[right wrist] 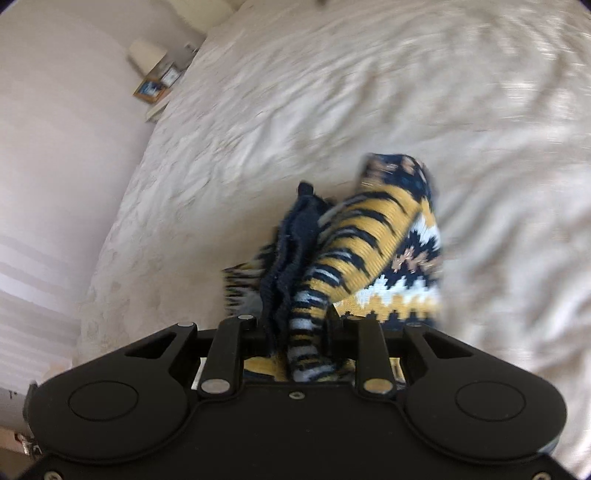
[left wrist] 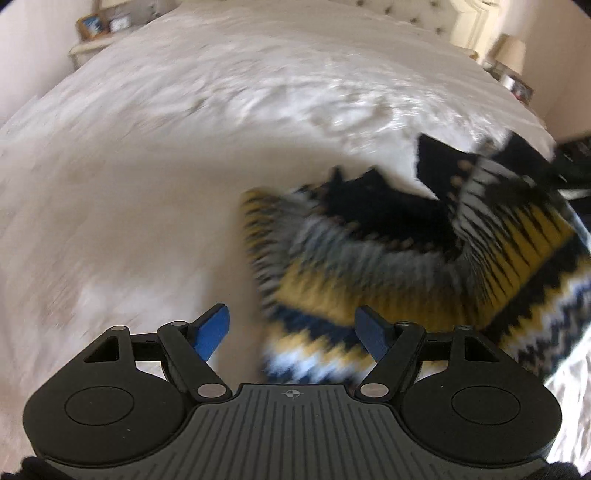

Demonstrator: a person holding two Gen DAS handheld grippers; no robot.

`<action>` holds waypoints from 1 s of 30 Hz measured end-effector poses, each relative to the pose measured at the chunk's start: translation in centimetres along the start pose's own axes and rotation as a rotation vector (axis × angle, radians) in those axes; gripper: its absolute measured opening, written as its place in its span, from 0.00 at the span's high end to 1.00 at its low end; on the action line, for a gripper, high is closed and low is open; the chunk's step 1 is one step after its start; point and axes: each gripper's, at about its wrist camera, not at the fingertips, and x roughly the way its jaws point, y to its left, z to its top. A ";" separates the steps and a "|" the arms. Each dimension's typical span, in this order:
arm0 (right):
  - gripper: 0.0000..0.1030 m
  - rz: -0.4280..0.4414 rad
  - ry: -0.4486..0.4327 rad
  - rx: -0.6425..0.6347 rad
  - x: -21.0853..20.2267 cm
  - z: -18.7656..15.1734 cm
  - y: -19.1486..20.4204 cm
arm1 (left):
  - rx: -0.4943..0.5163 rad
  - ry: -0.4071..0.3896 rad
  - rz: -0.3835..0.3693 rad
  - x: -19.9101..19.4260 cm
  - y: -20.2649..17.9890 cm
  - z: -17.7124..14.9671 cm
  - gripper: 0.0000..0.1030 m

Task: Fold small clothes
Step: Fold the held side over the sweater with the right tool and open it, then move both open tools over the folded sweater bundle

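A small knitted sweater (left wrist: 388,258), patterned in navy, mustard yellow and white, lies partly on the white bedspread (left wrist: 184,184) and rises toward the right edge of the left wrist view. My left gripper (left wrist: 292,321) hovers over its near hem, blue pads (left wrist: 212,332) wide apart and pressing on nothing. In the right wrist view my right gripper (right wrist: 299,325) is shut on a bunched fold of the sweater (right wrist: 369,240), which hangs lifted over the bed (right wrist: 332,110). Both views are motion-blurred.
A bedside table with framed pictures (left wrist: 99,26) stands at the bed's far left corner, and a lamp (left wrist: 511,55) at the far right by the tufted headboard (left wrist: 406,11). A pale wall (right wrist: 55,147) runs along the bed's left side.
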 end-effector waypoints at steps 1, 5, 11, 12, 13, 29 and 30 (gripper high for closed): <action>0.66 -0.004 0.008 -0.009 1.1 -0.2 1.1 | -0.013 0.005 -0.002 -0.2 1.1 -0.3 0.28; 0.66 -0.062 0.065 -0.033 7.2 -1.0 4.3 | -0.052 0.019 0.016 -1.0 5.0 -1.6 0.28; 0.61 -0.194 0.094 -0.074 12.1 -2.2 6.5 | -0.115 0.033 0.029 -1.7 9.3 -3.0 0.28; 0.54 -0.200 0.091 -0.073 12.4 -2.1 7.0 | -0.125 0.035 0.027 -1.6 9.7 -3.0 0.28; 0.51 -0.195 0.091 -0.077 12.5 -2.1 7.1 | -0.131 0.035 0.026 -1.6 10.0 -3.1 0.28; 0.43 -0.120 -0.083 -0.077 3.6 -3.8 4.8 | -0.043 -0.055 -0.127 -2.0 5.6 1.4 0.28; 0.43 -0.130 -0.080 -0.067 3.1 -4.3 4.0 | -0.053 -0.052 -0.153 -1.6 5.2 1.9 0.28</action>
